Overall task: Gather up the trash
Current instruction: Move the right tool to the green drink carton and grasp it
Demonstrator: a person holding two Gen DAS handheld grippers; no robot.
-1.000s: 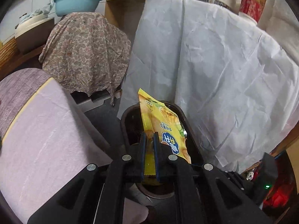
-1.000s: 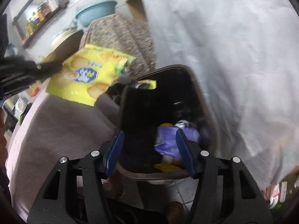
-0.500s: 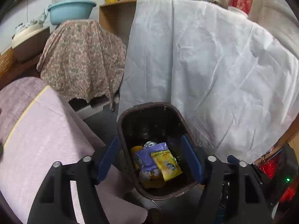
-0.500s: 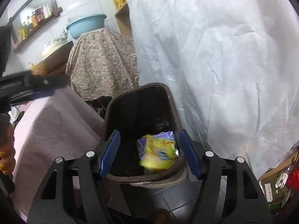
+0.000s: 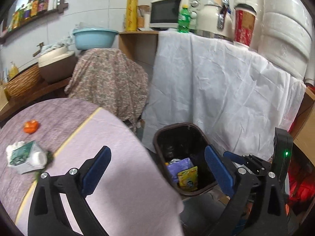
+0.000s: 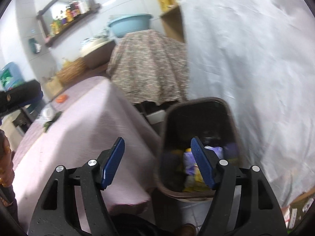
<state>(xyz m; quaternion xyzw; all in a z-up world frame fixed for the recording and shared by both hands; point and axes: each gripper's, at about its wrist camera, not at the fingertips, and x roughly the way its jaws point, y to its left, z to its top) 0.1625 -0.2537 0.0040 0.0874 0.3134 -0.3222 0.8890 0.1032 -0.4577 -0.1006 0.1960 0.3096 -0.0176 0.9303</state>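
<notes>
A second ago my left gripper [image 5: 157, 174] was pinching the yellow snack bag over the bin; its jaws have just been opening and now stand wide with nothing between them. The snack bag [image 5: 188, 179] lies inside the bin [image 5: 198, 131], on top of a purple wrapper [image 5: 180, 165], at about four o'clock in the left view. My right gripper [image 6: 157, 162] has also been opening and is wide and empty, with the bin at five o'clock in its view. Both views have pulled back from the bin, so the table [image 5: 118, 157] shows again. That piece is done, I judge; a carton [image 5: 25, 157] and an orange scrap [image 5: 31, 126] at nine o'clock remain to collect.
</notes>
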